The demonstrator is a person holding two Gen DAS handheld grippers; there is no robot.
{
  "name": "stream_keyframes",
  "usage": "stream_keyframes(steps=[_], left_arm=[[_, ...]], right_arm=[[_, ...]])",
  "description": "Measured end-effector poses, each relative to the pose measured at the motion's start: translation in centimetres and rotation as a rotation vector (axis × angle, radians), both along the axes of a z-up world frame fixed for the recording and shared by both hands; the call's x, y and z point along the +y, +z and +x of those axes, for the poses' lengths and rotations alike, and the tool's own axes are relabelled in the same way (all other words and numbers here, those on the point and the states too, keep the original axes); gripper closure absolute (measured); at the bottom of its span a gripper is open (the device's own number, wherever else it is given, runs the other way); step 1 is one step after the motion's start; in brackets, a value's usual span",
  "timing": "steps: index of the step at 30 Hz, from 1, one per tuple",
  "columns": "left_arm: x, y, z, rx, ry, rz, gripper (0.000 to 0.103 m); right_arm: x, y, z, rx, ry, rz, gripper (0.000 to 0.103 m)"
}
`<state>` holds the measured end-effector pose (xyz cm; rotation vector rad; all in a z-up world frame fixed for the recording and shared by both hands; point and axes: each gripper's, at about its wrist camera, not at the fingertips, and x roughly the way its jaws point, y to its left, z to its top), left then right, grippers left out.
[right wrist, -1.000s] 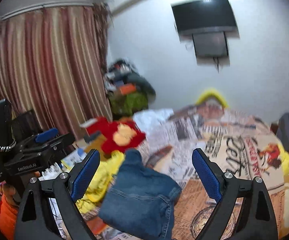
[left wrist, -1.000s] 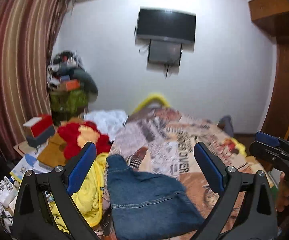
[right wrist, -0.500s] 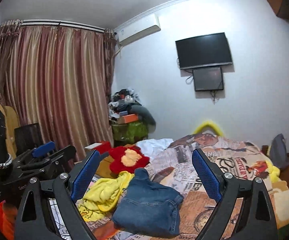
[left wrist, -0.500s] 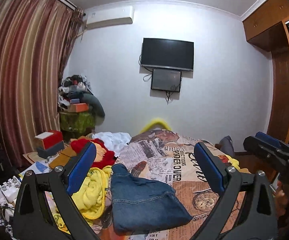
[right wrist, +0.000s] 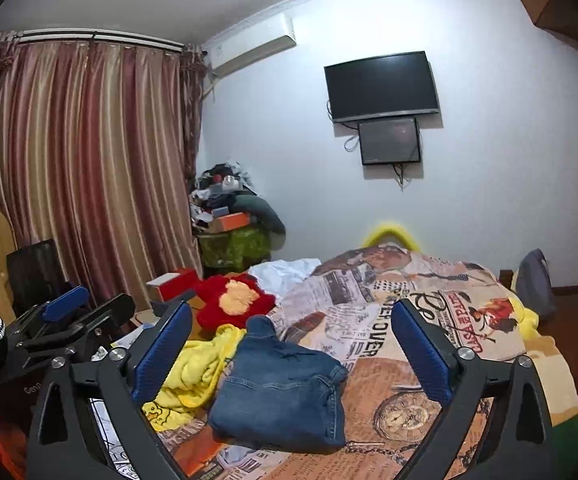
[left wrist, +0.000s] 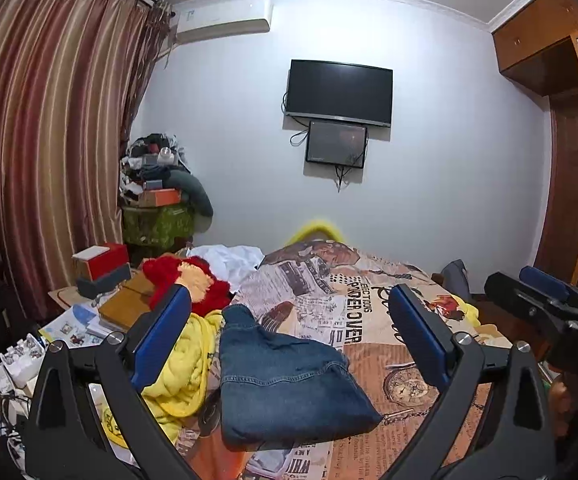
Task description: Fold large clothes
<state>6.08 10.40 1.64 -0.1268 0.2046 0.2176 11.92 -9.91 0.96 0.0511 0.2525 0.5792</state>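
Folded blue jeans [left wrist: 285,380] [right wrist: 285,388] lie on the bed's newspaper-print cover [left wrist: 369,312] [right wrist: 429,320], near its front left corner. My left gripper [left wrist: 289,328] hangs open in front of and above the jeans, nothing between its blue pads. My right gripper [right wrist: 291,336] is also back from the jeans, its jaws opening wide and empty. Each gripper shows at the edge of the other's view: the right gripper [left wrist: 549,304] at the right edge, the left gripper [right wrist: 69,312] at the left edge.
A yellow garment [left wrist: 185,364] [right wrist: 193,372] is bunched left of the jeans, with a red and yellow plush item [left wrist: 193,280] [right wrist: 237,300] and white cloth [left wrist: 229,258] behind. Boxes and papers [left wrist: 101,268] crowd the left side. A wardrobe [left wrist: 569,160] stands at the right.
Both grippers have drawn back from the bed and tilted up, so the jeans look smaller and lower and more wall and ceiling show. The jeans have not moved.
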Motion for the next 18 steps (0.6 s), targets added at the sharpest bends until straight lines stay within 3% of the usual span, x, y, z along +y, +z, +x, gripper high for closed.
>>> stream_keyframes(steps=[18], left_arm=[[0.03,-0.44,0.41,0.016,0.005,0.001,0.001]], right_arm=[[0.47,-0.27,0.52,0.012,-0.001,-0.02,0.001]])
